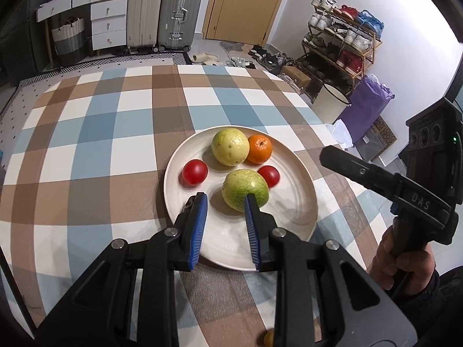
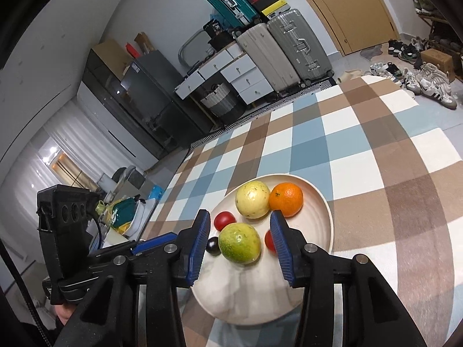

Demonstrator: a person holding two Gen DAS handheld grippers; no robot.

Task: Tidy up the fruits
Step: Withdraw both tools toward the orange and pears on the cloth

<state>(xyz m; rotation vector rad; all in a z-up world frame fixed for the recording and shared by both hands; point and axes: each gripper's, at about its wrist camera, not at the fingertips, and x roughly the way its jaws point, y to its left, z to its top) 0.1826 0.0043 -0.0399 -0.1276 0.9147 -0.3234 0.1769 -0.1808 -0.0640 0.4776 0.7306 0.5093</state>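
Left tongs [image 1: 225, 202] parted wide at lower centre of the left view, gripping nothing, blue pads [image 1: 199, 225] over the near part of the plate [image 1: 289, 231]. Right tongs [image 2: 240, 225] likewise spread wide and empty in the right view, straddling the green fruit [image 2: 239, 243] without visible contact.

Pale round plate on the checked worktop [image 1: 101, 133], carrying all fruit noted. Nearest: green fruit [image 1: 245, 190], rounded, mottled skin, glossy highlight. Beside it, small dark plum-like fruit [image 2: 212, 244], seen only in the right view. Two red tomatoes flanking: one [image 1: 194, 172] left of centre, one [image 1: 269, 175] touching the green fruit's right side. Farther back: yellow-green fruit [image 1: 230, 146], speckled, touching the orange [image 1: 260, 149] with its dimpled stem end.

Suitcases [image 1: 165, 14] upright against the far wall, top of frame.
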